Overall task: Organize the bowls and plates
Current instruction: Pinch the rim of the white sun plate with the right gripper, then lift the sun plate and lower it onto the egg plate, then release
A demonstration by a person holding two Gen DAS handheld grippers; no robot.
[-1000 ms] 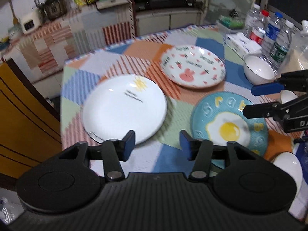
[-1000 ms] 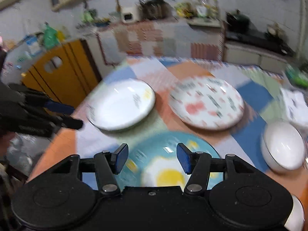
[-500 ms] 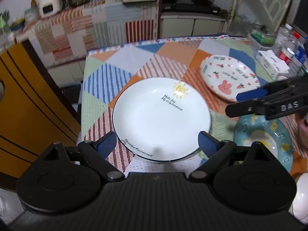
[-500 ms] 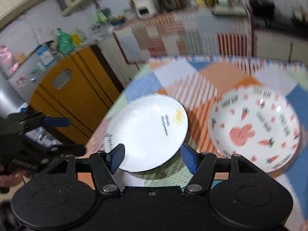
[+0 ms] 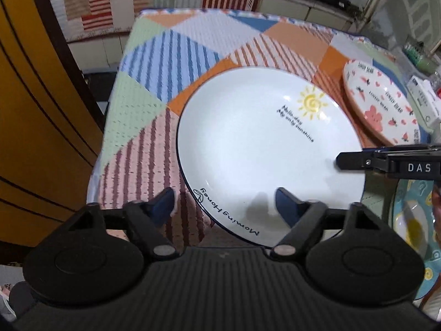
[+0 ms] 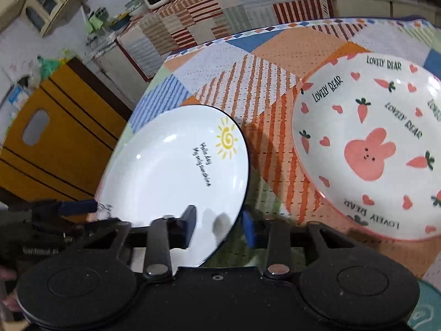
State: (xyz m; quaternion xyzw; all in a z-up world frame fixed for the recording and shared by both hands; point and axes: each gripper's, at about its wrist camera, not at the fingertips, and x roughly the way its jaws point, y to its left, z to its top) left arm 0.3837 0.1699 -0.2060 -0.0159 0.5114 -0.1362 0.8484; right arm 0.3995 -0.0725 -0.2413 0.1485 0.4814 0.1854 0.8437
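A white plate with a yellow sun (image 5: 264, 149) lies on the patchwork tablecloth (image 5: 154, 60); it also shows in the right wrist view (image 6: 176, 171). My left gripper (image 5: 224, 204) is open and straddles the plate's near rim. My right gripper (image 6: 219, 224) is open, its jaws either side of the plate's right rim; it reaches in from the right in the left wrist view (image 5: 386, 162). A pink rabbit plate (image 6: 369, 149) lies to the right of the white plate. A blue fried-egg plate (image 5: 413, 220) lies at the near right.
A yellow wooden chair back (image 5: 35, 127) stands at the table's left edge. A tissue box (image 5: 424, 99) sits at the far right. Kitchen counters (image 6: 220, 8) lie beyond the table.
Both grippers have moved in to the white sun plate. The left now straddles its near rim, and the right has dropped down to its right rim.
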